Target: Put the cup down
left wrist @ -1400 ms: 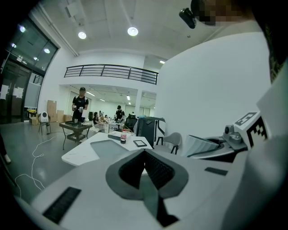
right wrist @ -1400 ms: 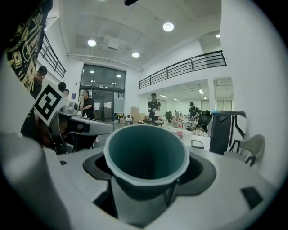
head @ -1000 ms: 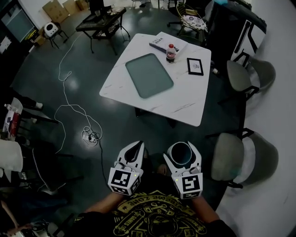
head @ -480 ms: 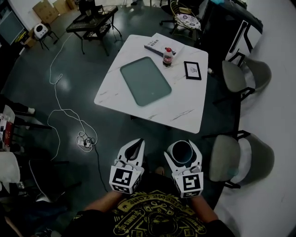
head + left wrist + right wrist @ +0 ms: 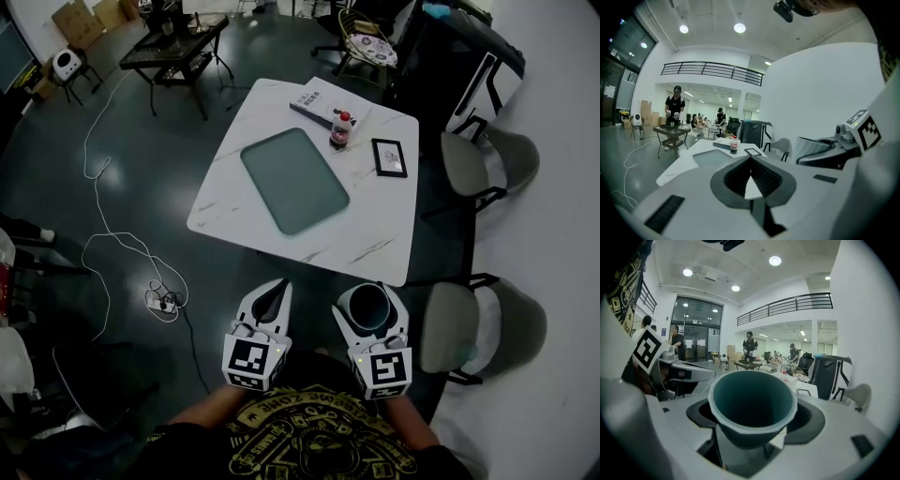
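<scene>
A teal cup [image 5: 365,307] with a pale rim sits upright between the jaws of my right gripper [image 5: 367,302], which is shut on it. In the right gripper view the cup [image 5: 752,404] fills the middle and its mouth faces the camera. My left gripper [image 5: 275,294] is beside it on the left, shut, with nothing in it; its jaws meet in a point [image 5: 750,182]. Both grippers hang over the dark floor, short of the near edge of the white table [image 5: 370,239]. A grey-green tray [image 5: 293,180] lies on the table.
At the table's far side are a red-capped bottle [image 5: 341,129], a book [image 5: 321,100] and a framed picture [image 5: 389,157]. Two grey chairs [image 5: 480,161] [image 5: 473,328] stand on the right. A white cable [image 5: 117,248] trails over the floor at left. People stand far off [image 5: 675,105].
The table has slid lower and nearer in the head view. Both grippers keep the same pose, with the cup still held in the right one.
</scene>
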Motion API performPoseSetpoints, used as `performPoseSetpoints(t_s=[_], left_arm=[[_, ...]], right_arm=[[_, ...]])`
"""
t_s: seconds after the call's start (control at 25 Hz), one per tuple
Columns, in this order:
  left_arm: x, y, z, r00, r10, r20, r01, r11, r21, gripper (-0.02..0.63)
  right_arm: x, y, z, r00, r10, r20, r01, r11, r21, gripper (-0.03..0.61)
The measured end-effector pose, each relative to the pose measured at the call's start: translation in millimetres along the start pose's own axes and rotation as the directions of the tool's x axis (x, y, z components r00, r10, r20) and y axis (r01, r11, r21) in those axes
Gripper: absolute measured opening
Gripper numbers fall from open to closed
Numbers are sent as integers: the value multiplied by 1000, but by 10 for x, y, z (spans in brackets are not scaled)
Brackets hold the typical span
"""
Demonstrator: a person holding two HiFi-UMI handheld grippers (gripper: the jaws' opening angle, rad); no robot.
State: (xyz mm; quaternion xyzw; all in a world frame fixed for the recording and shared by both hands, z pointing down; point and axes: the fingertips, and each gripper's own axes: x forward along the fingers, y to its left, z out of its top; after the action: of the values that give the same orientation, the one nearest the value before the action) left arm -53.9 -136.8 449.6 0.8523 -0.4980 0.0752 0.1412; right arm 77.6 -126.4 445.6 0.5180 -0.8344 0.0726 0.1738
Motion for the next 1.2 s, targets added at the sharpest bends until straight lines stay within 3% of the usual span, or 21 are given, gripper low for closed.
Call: performPoseSetpoints(t_s=[0.72,1.2], left_arm=[[30,737,235,998,-4,57,5,1000,-10,-9],[295,1025,305,999,31,42,-30,999,-33,-9]], right_arm=[[576,212,316,999,-26,23,27,999,-27,385],[1110,158,433,999,41,14,-40,998,-39,385]])
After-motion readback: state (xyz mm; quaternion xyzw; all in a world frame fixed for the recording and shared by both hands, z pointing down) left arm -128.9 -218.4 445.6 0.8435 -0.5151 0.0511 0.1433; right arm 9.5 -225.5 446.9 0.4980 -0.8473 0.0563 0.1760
